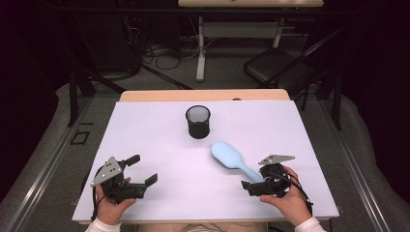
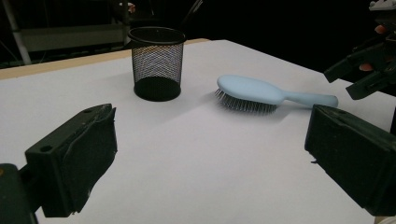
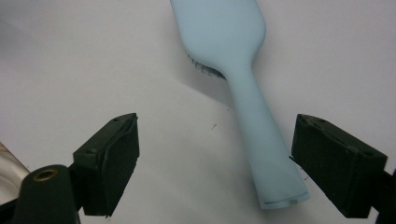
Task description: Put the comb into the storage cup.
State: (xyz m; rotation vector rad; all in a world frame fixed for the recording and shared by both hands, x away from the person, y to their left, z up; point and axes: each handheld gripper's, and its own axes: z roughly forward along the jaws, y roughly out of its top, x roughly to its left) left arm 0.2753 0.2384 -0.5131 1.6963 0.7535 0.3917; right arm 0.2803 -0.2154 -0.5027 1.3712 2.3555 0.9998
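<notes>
Lining up on the hairbrush (image 3: 252,116)

My right gripper (image 3: 217,163), jaws wide at six o'clock, could knock the handle sideways.

Left gripper (image 1: 145,170) agape, right gripper (image 3: 217,163) agape

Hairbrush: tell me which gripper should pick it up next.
Right. The right gripper is open with the hairbrush handle lying between its jaws, close to one pad. The left gripper sits open across the table, far from the brush.
</notes>
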